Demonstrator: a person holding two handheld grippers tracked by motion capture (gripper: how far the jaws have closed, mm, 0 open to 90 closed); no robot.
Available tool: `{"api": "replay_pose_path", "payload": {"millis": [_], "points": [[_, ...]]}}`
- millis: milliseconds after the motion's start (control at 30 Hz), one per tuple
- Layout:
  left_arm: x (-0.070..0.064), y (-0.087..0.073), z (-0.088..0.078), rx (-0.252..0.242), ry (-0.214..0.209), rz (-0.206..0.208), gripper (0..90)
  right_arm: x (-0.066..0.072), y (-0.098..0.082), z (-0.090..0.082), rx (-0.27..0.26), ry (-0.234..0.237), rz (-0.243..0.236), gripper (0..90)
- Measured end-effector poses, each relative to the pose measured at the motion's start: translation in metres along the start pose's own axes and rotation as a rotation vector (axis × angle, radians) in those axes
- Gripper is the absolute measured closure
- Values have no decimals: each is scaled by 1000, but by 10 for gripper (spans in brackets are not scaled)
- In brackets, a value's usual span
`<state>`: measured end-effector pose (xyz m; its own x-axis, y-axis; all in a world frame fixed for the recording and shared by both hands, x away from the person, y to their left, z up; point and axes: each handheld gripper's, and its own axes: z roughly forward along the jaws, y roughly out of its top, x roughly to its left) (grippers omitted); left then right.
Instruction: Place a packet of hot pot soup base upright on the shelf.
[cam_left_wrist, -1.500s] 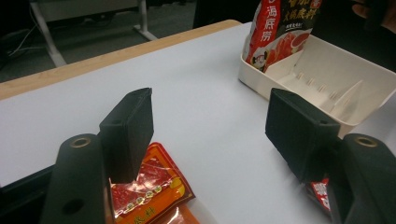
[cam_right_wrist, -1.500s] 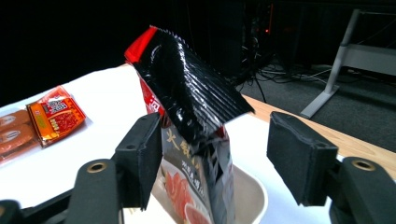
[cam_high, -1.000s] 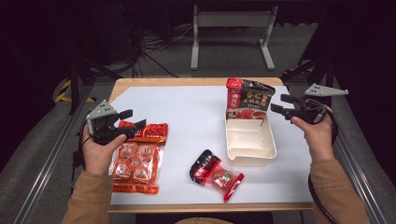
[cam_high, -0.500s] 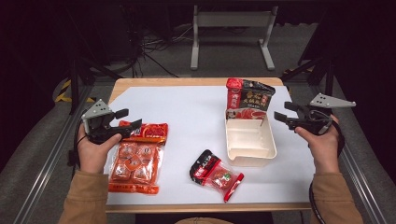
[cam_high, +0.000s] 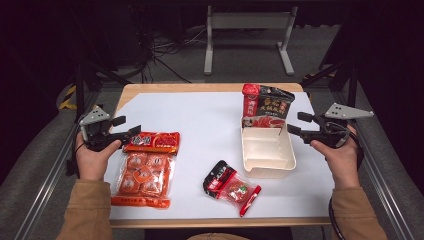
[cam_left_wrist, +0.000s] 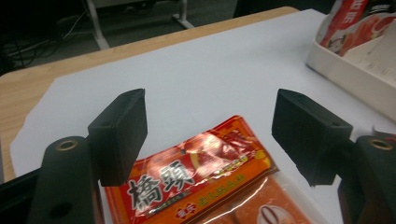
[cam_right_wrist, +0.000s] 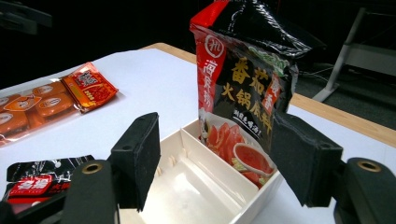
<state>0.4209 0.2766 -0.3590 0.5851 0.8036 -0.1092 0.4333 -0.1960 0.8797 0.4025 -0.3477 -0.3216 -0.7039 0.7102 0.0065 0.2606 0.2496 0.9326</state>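
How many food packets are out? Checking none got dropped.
3: the orange packet at the left, the small red-black packet near the front edge, and the tall packet standing in the white tray.

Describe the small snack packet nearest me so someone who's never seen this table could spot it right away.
Start at the white tray on the right of the table. Just left of its near corner, by the table's front edge, lies the small packet. Unlike the big orange bag farther left, it is black and red with a clear window.

Red-black sauce pouch (cam_high: 265, 106) stands upright in white tray (cam_high: 267, 152).
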Motion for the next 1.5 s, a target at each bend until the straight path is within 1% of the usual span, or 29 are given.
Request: {"api": "replay_pose_path", "payload": {"millis": [200,300,400,433,533,567,700,733,833,867,900,933,967,1100,1300,1333,1367,1400,1500], "points": [[21,-14,9,20,27,-45,280,2,-1,3,3,7,-4,336],[26,-17,14,40,39,-64,279,2,-2,5,8,12,3,336],[33,-23,20,78,49,-80,279,3,-3,7,15,15,1,336],[34,-25,22,83,53,-83,279,3,-3,8,18,16,0,336],[41,-31,27,108,64,-109,279,3,-4,9,19,17,5,336],[41,-31,27,108,64,-109,280,3,-4,9,19,17,5,336],[50,-39,34,143,69,-140,280,3,-4,9,19,19,2,336],[51,-41,37,157,68,-152,280,3,-4,9,20,19,0,336],[53,-43,41,179,65,-160,280,3,-4,9,20,19,0,336],[54,-44,43,190,65,-172,280,3,-4,9,20,19,1,336],[54,-44,43,190,65,-172,280,3,-4,9,21,19,5,336],[55,-45,45,200,60,-176,280,3,-4,9,21,19,5,336],[56,-46,46,216,54,-191,280,3,-5,10,22,19,4,336],[59,-48,49,235,53,-216,274,4,-5,11,29,22,3,336],[61,-51,55,260,47,-234,261,5,-6,14,36,26,3,336],[62,-52,57,269,46,-233,259,5,-6,14,37,27,3,336],[63,-52,58,277,55,-222,257,5,-7,14,36,27,4,336],[62,-53,59,280,51,-234,256,5,-7,14,36,27,4,335],[62,-54,62,293,37,-232,254,4,-7,14,37,25,5,335]]}}
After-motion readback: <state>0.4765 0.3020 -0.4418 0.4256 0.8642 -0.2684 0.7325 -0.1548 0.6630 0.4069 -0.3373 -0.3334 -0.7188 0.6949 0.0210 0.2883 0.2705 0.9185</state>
